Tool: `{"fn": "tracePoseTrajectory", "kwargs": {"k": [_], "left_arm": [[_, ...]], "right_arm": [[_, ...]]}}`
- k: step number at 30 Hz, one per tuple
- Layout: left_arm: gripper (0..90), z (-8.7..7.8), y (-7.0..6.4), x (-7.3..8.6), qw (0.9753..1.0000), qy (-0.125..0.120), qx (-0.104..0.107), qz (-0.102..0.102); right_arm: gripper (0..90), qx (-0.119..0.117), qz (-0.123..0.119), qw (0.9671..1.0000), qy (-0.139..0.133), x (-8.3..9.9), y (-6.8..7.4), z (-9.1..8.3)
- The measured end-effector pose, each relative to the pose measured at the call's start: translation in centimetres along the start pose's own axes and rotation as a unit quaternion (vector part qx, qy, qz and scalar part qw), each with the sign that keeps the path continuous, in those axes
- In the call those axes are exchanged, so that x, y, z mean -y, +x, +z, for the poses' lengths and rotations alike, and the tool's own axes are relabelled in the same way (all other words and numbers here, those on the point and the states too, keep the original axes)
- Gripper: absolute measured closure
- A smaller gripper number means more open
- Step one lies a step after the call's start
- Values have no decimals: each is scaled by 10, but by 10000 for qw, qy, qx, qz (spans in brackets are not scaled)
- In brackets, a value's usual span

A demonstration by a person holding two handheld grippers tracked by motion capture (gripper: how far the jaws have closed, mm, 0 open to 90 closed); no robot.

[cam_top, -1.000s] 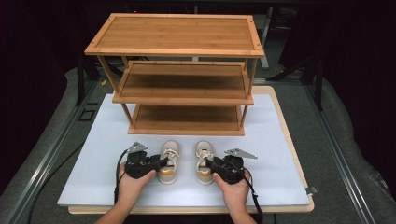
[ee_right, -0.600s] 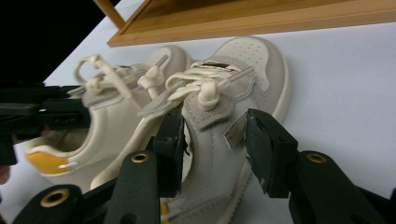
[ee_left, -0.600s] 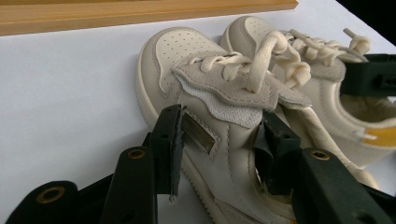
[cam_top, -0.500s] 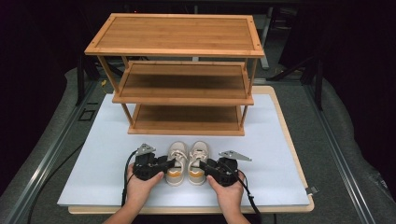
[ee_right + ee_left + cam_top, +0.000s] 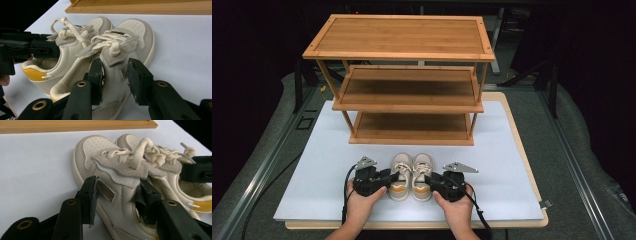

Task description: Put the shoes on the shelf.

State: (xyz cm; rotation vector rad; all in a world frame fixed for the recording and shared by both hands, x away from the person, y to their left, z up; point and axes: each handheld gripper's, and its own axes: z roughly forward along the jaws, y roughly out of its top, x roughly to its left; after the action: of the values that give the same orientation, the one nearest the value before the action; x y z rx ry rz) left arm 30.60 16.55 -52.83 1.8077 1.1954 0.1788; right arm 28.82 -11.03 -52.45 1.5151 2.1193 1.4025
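Observation:
Two small cream-and-grey sneakers with yellow heel tabs stand side by side on the white mat, toes toward the shelf: the left shoe point(image 5: 400, 175) and the right shoe point(image 5: 422, 175). My left gripper point(image 5: 390, 177) is shut on the left shoe point(image 5: 100, 152), its jaws clamping the shoe's outer side wall. My right gripper point(image 5: 432, 180) is shut on the right shoe point(image 5: 136, 31) in the same way. The two shoes touch along their inner sides. In the left gripper view point(image 5: 116, 195) and the right gripper view point(image 5: 115, 77) the black jaws pinch the collars.
A three-tier wooden shoe rack point(image 5: 412, 90) stands on the far half of the white mat point(image 5: 312, 170), its lowest shelf point(image 5: 412, 127) just beyond the toes. The mat lies on a wooden board point(image 5: 532, 165) with grey floor around it.
Both grippers have slid inward with their shoes. The gap between the two sneakers has closed, and they now stand together at the mat's front centre.

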Motion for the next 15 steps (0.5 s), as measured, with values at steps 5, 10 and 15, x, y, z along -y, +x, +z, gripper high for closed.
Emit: {"fn": "tracePoseTrajectory", "kwargs": {"k": [5,10,15], "left_arm": [[529,-2,3,4,9998,36,140,-99],[544,-7,2,5,9998,-23,146,-93],[562,-6,2,4,9997,17,192,-125]], "right_arm": [[655,-36,-68,10000,41,0,1,-1],[655,-79,-81,9998,144,1,2,-4],[647,-71,91,9999,-8,4,4,-2]]}}
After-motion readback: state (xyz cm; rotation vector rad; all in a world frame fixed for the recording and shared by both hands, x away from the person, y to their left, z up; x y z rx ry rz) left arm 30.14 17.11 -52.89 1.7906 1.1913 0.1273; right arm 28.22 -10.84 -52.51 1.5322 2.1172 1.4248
